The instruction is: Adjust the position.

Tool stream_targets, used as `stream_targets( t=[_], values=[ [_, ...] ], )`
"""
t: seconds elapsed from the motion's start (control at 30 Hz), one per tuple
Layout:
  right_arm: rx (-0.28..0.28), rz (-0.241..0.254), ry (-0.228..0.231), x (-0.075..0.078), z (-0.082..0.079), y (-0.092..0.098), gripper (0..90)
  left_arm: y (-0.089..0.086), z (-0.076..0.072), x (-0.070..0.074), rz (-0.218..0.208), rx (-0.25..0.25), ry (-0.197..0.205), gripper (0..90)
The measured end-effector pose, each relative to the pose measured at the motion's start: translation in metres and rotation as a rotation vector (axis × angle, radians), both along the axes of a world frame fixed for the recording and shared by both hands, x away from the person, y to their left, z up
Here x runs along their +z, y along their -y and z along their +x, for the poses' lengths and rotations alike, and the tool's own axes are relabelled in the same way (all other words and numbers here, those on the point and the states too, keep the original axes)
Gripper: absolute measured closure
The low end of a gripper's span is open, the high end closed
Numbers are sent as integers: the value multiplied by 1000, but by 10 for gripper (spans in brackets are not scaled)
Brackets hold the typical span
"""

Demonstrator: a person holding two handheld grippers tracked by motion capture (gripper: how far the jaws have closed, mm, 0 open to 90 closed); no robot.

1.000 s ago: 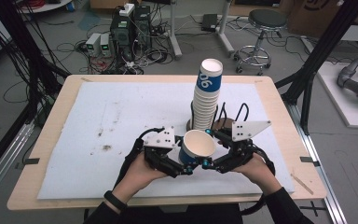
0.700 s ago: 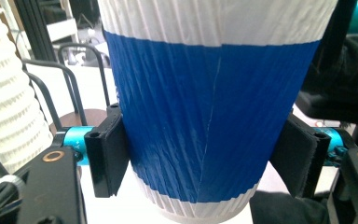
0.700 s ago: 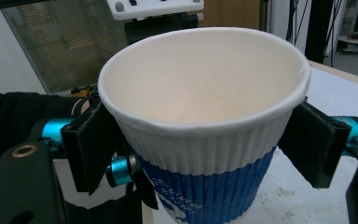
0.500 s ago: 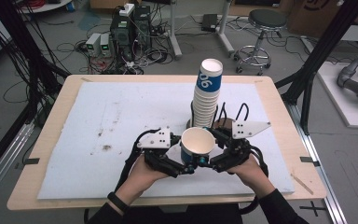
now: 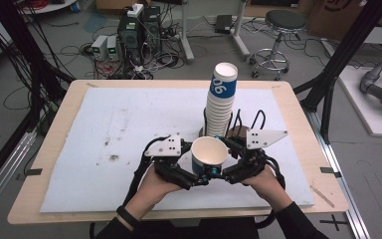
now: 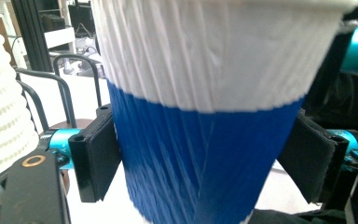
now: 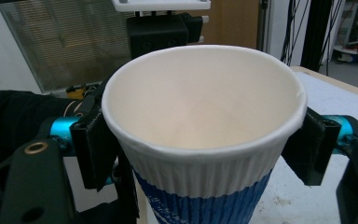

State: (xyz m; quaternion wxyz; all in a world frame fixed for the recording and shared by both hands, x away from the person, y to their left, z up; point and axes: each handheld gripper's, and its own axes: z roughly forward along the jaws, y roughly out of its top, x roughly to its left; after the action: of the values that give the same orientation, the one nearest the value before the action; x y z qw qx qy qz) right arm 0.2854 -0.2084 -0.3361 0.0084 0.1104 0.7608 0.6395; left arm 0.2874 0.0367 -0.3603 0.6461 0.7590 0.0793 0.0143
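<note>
High view: paper cup (image 5: 209, 152) upright above the table's near edge, between your left gripper (image 5: 197, 175) and right gripper (image 5: 225, 172), cup stack (image 5: 220, 107) behind

Left gripper view: jaws just opened, flanking the blue base; whether they press, you cannot tell

Right gripper view: jaws just narrowed, pads (image 7: 95, 144) clamping under the rim

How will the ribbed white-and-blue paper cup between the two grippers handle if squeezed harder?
The ribbed white-and-blue paper cup looks empty inside, so it is probably very light. Its thin paper wall would likely dent under a tighter squeeze, though the rolled rim should stiffen the top. The ribbed sleeve probably gives the black fingers decent friction, so slipping seems unlikely.
</note>
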Motion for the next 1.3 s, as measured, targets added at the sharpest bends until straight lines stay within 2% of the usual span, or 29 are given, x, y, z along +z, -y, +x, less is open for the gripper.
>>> stream_targets(
  t=[0.27, 0.4, 0.53, 0.73, 0.83, 1.0, 1.2, 1.23, 1.3],
  values=[
    [2, -11, 0, -1, -1, -4, 228, -1, 1, 0, -4, -6, -5, 250],
    [7, -17, -6, -1, -1, -4, 194, 0, 1, -1, 0, -8, 1, 251],
    [24, -26, -17, 0, 0, -1, 182, -3, 2, -1, 3, -9, 4, 252],
    [30, -19, 3, 5, 2, 9, 179, -10, 4, 1, -10, 1, 14, 252],
    [31, -17, 6, 6, 3, 16, 179, -15, 5, 3, -21, 10, 15, 253],
    [32, -46, 16, 1, 6, 21, 179, -22, 6, 8, -51, 25, 14, 253],
    [33, -88, 20, -7, 7, 16, 180, -25, 5, 11, -94, 30, 5, 253],
    [25, -110, 16, -12, 7, 12, 180, -25, 5, 12, -100, 33, 9, 253],
    [17, -107, 17, -16, 7, 9, 180, -24, 4, 12, -105, 33, 7, 253]
  ],
)
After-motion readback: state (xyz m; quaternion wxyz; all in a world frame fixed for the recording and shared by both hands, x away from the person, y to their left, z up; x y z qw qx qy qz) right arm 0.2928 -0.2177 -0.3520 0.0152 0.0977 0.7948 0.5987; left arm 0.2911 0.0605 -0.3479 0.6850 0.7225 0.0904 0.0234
